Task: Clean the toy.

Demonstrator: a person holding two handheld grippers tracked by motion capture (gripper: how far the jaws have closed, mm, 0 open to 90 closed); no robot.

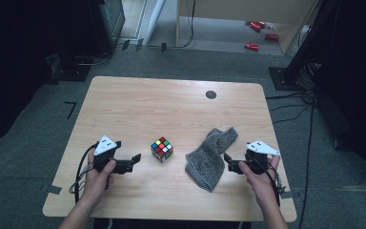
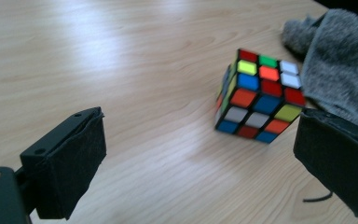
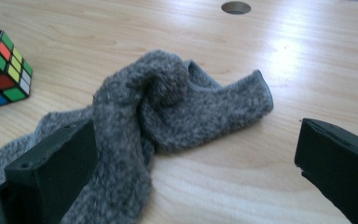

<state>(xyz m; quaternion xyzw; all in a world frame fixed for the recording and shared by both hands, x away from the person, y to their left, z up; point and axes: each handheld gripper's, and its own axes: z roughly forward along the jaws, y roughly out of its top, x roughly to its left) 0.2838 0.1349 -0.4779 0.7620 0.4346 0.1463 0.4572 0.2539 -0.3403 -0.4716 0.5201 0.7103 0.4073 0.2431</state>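
Both the left gripper (image 1: 134, 161), lower left, and right gripper (image 1: 228, 161), lower right, have fingers spread, flanking the cube (image 1: 162, 149) and grey sock (image 1: 209, 157) on the bench (image 1: 171, 102).

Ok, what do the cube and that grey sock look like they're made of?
The cube looks like hard plastic: a black frame with glossy coloured tiles that catch the light. The grey sock looks like soft knitted or fleecy fabric, matte and fuzzy, slumping in loose folds; the exact fibre can't be told.

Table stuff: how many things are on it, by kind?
Puzzle cube: 1
Grey sock: 1
Total: 2, both lying on the wooden table
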